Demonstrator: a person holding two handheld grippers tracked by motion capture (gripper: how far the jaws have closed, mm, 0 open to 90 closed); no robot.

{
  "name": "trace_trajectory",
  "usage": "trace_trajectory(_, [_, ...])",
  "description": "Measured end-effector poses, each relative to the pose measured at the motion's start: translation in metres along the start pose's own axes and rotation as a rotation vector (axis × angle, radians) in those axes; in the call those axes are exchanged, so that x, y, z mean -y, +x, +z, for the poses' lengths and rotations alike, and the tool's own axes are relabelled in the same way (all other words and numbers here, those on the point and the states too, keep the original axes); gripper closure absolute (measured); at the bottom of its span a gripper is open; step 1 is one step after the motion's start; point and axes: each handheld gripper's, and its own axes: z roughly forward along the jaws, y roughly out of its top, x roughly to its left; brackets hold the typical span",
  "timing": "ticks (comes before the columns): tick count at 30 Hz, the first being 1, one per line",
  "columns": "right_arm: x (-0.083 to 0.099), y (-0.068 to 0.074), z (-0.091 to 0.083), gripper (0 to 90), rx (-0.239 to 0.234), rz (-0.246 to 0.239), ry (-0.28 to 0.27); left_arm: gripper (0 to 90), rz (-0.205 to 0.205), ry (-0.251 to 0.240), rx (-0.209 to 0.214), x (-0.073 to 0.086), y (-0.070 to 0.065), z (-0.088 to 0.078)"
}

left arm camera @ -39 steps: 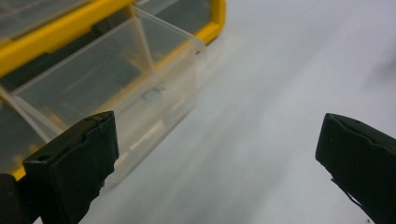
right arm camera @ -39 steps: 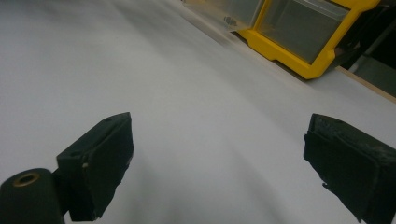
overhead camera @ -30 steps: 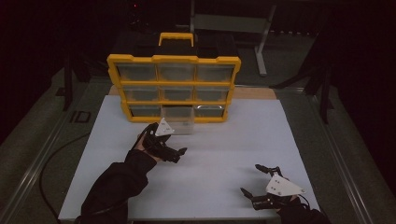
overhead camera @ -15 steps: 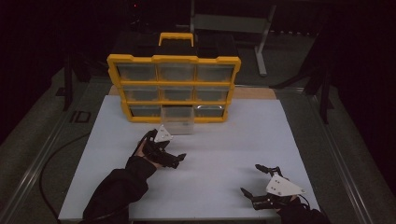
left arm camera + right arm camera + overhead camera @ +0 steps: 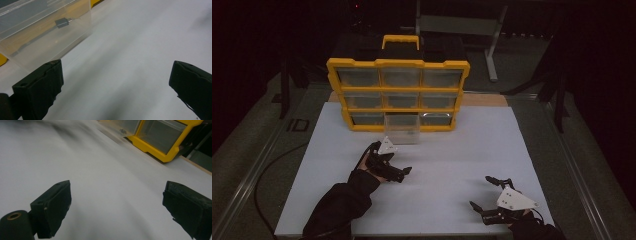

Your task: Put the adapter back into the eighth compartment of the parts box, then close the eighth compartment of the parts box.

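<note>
Hovering over the worktop (image 5: 452, 150), the left hand-held gripper (image 5: 401, 173) holds its jaws wide and empty; the pulled-out clear drawer (image 5: 401, 128) lies just beyond it, at the organizer's (image 5: 398, 92) bottom row. The right hand-held gripper (image 5: 488, 194), equally wide, sits well apart, near right.

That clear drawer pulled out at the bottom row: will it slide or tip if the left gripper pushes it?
The clear drawer looks like thin, light plastic, so it should probably slide easily. Its flat base on the white table makes tipping unlikely. The small part inside may shift.
</note>
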Motion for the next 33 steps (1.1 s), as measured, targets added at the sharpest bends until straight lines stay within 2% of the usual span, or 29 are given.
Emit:
trace_trajectory(7, [0.000,0.000,0.000,8.4,-0.002,-0.005,0.000,0.0,-0.021,0.000,-0.002,0.003,-0.003,0.005])
trace_trajectory(10, [0.000,0.000,0.000,8.4,-0.003,-0.006,-0.001,0.0,-0.013,0.003,-0.030,0.004,-0.006,0.007])
trace_trajectory(15, [0.000,0.000,0.000,8.4,0.000,-0.007,0.002,0.0,-0.038,0.011,-0.067,0.006,-0.009,0.012])
trace_trajectory(19, [0.000,0.000,0.000,8.4,-0.003,-0.005,0.000,0.0,-0.056,0.000,-0.080,0.008,-0.010,0.014])
trace_trajectory(22, [0.000,0.000,0.000,8.4,-0.003,-0.003,0.002,0.0,-0.051,0.011,-0.110,0.009,-0.011,0.017])
trace_trajectory(24, [0.000,0.000,0.000,8.5,-0.003,-0.003,0.002,0.0,-0.069,0.010,-0.114,0.009,-0.013,0.019])
trace_trajectory(29, [0.000,0.000,0.000,8.4,-0.001,-0.007,0.001,0.0,-0.099,0.009,-0.156,0.009,-0.014,0.022])
trace_trajectory(33, [0.000,0.000,0.000,8.4,-0.001,-0.001,0.002,0.0,-0.108,0.013,-0.171,0.009,-0.014,0.022])
